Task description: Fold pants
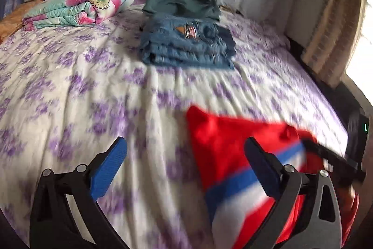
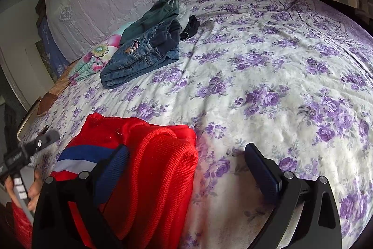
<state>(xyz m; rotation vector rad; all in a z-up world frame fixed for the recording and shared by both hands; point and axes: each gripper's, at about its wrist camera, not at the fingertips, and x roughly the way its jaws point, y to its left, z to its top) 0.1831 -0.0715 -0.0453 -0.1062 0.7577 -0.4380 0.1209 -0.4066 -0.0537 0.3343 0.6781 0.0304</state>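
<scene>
Your bed (image 2: pixel 268 67), the biggest thing here, fills both views under a white sheet printed with purple flowers. Near its far side sits a stack of folded clothes: blue jeans (image 2: pixel 137 60) at the bottom with a dark green garment (image 2: pixel 153 15) on top, and just beside them a folded floral blanket (image 1: pixel 79 8). The red pants (image 2: pixel 149 169), with a blue and white stripe, lie bunched on the near part of the bed, folded over into a thick roll at their right edge. Your right gripper (image 2: pixel 186 169) hangs just above them with its fingers spread wide, the left finger over the red fabric and the right finger over bare sheet; it pinches nothing. Your left gripper (image 1: pixel 186 162) is spread wide too, holding nothing, its right finger over the pants and its left over the sheet. That view is blurred. Your hand (image 2: pixel 35 188) on the left gripper's handle shows at the right camera's lower left edge.
</scene>
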